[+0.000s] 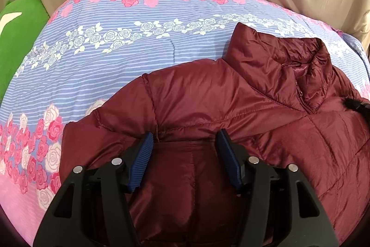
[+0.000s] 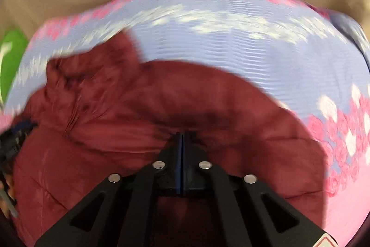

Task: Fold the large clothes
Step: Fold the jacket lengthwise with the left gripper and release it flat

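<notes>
Blue-padded, the left gripper [image 1: 185, 142] gapes wide over one maroon puffer jacket [image 1: 231, 112], holding nothing. The right gripper [image 2: 182, 138], blurred, is pinched closed on jacket fabric. The jacket lies on one floral bedsheet [image 1: 115, 54], beside one green cushion [image 1: 20, 38].

Both tools are matte black plastic with triangular cut-outs and round silver bolt heads. The left gripper [image 1: 185, 142] carries ribbed blue pads [image 1: 142, 161]. The right gripper [image 2: 182, 138] shows a red-edged warning sticker [image 2: 327, 242].
</notes>
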The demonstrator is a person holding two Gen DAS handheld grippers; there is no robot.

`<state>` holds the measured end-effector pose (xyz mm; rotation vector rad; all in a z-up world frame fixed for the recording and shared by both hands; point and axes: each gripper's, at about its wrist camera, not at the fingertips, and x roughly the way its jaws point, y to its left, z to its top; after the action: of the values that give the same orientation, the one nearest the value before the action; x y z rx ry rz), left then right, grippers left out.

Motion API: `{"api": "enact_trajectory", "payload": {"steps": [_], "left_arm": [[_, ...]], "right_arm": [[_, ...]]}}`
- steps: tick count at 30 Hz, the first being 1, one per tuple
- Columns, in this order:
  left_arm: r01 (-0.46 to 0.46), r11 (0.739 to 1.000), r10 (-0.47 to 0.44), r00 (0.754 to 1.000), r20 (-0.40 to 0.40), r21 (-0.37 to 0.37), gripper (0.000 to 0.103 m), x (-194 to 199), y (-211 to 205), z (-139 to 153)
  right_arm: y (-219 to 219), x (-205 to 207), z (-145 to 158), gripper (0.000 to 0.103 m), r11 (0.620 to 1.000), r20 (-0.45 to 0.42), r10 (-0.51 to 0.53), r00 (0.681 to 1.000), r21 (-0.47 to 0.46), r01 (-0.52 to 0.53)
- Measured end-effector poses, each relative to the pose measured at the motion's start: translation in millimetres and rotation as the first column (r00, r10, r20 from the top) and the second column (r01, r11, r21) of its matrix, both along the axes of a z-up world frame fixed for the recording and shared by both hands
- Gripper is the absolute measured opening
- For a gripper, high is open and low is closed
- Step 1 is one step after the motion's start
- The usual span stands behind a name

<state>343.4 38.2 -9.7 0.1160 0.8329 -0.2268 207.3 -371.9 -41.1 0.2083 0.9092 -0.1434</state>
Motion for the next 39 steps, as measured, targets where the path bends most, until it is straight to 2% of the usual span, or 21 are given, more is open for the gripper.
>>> {"api": "enact_trajectory", "payload": {"steps": [2,3,4,5,6,7,8,9,11,14,17,21,23,26,32,37,38,39], "left_arm": [[-0.010,1.000,0.010,1.000,0.005,-0.002,0.059,-1,2,1],[-0.025,1.000,0.025,1.000,0.013,-0.009,0.059,-4,5,4],[-0.046,0.999,0.046,0.999,0.021,-0.018,0.059,-9,10,9],[-0.053,0.998,0.054,0.998,0.027,-0.039,0.060,-16,14,15],[-0.042,0.994,0.046,0.998,0.037,-0.097,0.062,-29,23,26],[-0.036,0.990,0.042,0.998,0.042,-0.139,0.068,-41,31,34],[-0.035,0.983,0.043,0.998,0.040,-0.180,0.071,-59,41,45],[-0.033,0.979,0.041,0.999,0.035,-0.203,0.074,-71,48,52],[-0.023,0.970,0.028,0.999,0.016,-0.241,0.075,-104,62,62],[-0.023,0.978,0.020,1.000,-0.017,-0.206,0.079,-171,84,65],[-0.021,0.988,0.012,0.998,-0.058,-0.152,0.083,-224,102,53],[-0.031,0.991,0.007,0.984,-0.179,-0.133,0.085,-294,133,25],[-0.045,0.987,0.010,0.975,-0.221,-0.152,0.085,-318,147,15],[-0.069,0.971,0.004,0.962,-0.273,-0.231,0.085,-355,168,6],[-0.064,0.940,-0.062,0.934,-0.352,-0.336,0.086,-392,177,-10],[-0.017,0.937,-0.107,0.937,-0.333,-0.348,0.085,-409,165,-10],[-0.002,0.937,-0.122,0.936,-0.331,-0.349,0.078,-412,163,-10],[0.016,0.938,-0.137,0.935,-0.329,-0.346,0.067,-416,159,-10]], "right_arm": [[-19,-16,15,0.007,0.995,0.040,-0.094,0.995,0.035,0.093],[-30,-34,26,0.014,0.992,0.070,-0.118,0.991,0.061,0.114],[-39,-59,38,0.014,0.990,0.096,-0.128,0.987,0.070,0.122],[-41,-73,45,0.014,0.991,0.106,-0.126,0.986,0.065,0.119],[-45,-102,54,0.017,0.993,0.122,-0.115,0.986,0.049,0.110],[-46,-132,60,0.028,0.995,0.131,-0.094,0.987,0.029,0.091],[-45,-148,62,0.032,0.997,0.132,-0.081,0.988,0.016,0.080],[-44,-182,63,0.042,0.998,0.132,-0.068,0.989,-0.001,0.069],[-44,-238,58,0.047,0.998,0.118,-0.057,0.991,0.002,0.057],[-48,-307,39,0.052,0.997,0.078,-0.069,0.995,0.037,0.066],[-48,-360,18,0.056,0.993,0.047,-0.095,0.994,0.080,0.091],[-48,-422,-3,0.062,0.981,-0.002,-0.104,0.995,0.166,0.103],[-47,-447,-8,0.062,0.973,-0.009,-0.091,0.996,0.214,0.091],[-42,-476,-8,0.065,0.965,0.014,-0.052,0.999,0.260,0.046],[-22,-501,-12,0.069,0.962,0.022,0.041,0.999,0.268,-0.045],[-6,-505,-24,0.070,0.943,0.035,0.091,0.995,0.318,-0.097],[-2,-505,-24,0.070,0.945,0.045,0.092,0.995,0.310,-0.102],[0,-505,-24,0.067,0.945,0.050,0.092,0.995,0.309,-0.103]]}}
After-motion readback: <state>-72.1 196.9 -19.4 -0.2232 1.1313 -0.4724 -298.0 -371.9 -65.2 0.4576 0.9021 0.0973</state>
